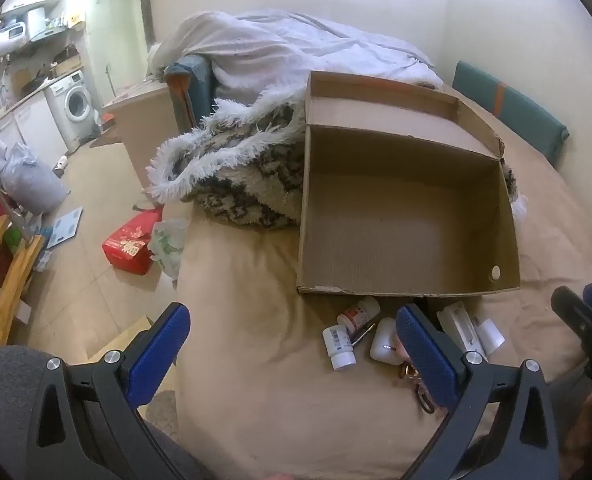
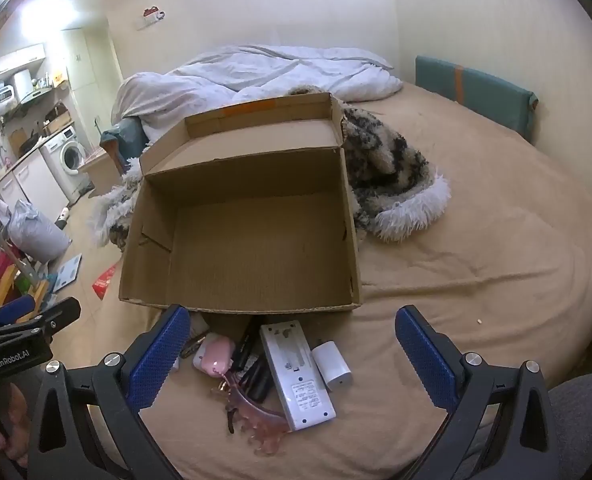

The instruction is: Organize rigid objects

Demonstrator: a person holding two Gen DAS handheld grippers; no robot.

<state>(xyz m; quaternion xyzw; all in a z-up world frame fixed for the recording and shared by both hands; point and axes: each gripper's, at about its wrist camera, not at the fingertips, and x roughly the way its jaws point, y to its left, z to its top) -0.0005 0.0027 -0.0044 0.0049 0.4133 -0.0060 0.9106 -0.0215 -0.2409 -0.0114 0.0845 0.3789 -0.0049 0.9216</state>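
hidden: keys (image 1: pixel 413 380) behind left claw finger (image 1: pixel 423 356) | blurred: bottle (image 1: pixel 337 346) label

Setting: one-room home, sleeping area open to a kitchenette. Evidence: bed (image 2: pixel 495 240) with tan sheet filling the centre and right of both views; rumpled white duvet (image 2: pixel 256 72) at upper centre; fluffy patterned blanket (image 2: pixel 387 168) at centre right; teal padded headboard panel (image 2: pixel 475 88) against the wall, upper right. Front-loading washing machine (image 1: pixel 76 104) under a counter at left, shelves of kitchenware (image 1: pixel 28 28) above it, upper left. Tiled floor at left strewn with a red bag (image 1: pixel 130 244) and bathroom scale (image 1: pixel 66 226).
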